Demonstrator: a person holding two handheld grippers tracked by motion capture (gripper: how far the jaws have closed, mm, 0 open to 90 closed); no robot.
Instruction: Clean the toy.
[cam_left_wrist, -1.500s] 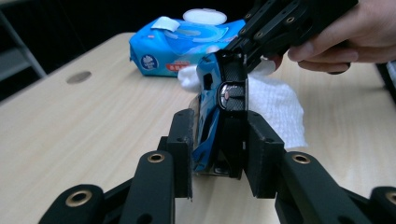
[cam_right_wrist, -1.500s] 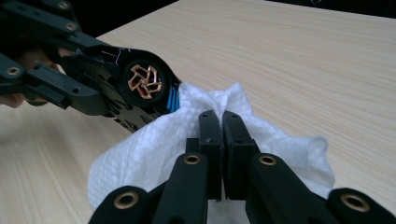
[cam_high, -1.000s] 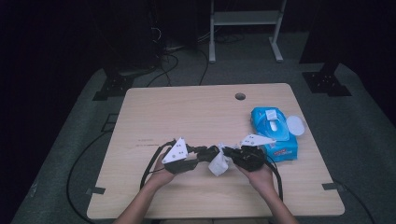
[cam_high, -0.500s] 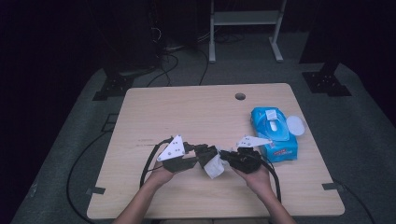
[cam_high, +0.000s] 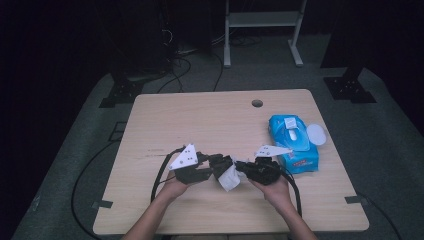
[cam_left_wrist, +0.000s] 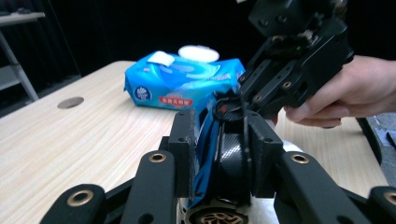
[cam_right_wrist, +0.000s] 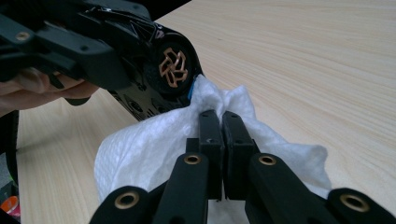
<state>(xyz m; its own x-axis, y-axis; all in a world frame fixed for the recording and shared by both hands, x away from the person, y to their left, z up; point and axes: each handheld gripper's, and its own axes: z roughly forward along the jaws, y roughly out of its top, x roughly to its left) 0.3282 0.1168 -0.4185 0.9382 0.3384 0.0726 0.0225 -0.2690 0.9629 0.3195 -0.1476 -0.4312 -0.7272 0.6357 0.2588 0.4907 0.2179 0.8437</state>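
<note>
A small black toy car (cam_left_wrist: 229, 154) with blue trim and a bronze wheel (cam_right_wrist: 173, 67) sits between the jaws of my left gripper (cam_left_wrist: 224, 128), whose pads press on its sides. Those jaws have just been opening a little, with the car still between them. My right gripper (cam_right_wrist: 222, 119) is shut on a crumpled white wipe (cam_right_wrist: 140, 149), which touches the car beside the wheel. In the high view the left gripper (cam_high: 216, 162) and the right gripper (cam_high: 241, 167) meet tip to tip near the table's front edge, with the wipe (cam_high: 230, 178) hanging between them.
A blue pack of wet wipes (cam_high: 294, 142) lies to the right of the right hand, its round white lid (cam_high: 316, 134) flipped open. The wooden table (cam_high: 200, 115) has a cable hole (cam_high: 257, 103) at the back. Black cables trail from both grippers.
The grey plate on the left gripper has shifted slightly to the left. Both hands stay in place, and the wipe remains against the car.
</note>
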